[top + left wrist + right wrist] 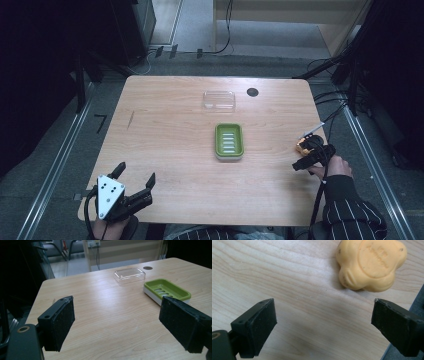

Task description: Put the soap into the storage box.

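Soap (371, 265) just ahead of R gripper (323, 326)

A dim lab: a bare wooden table (165, 150) ringed by floor rails (55, 165) and trailing cables (330, 95).

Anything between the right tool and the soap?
Nothing. In the right gripper view, bare table runs from the open right tool to the soap, which lies just ahead, untouched.
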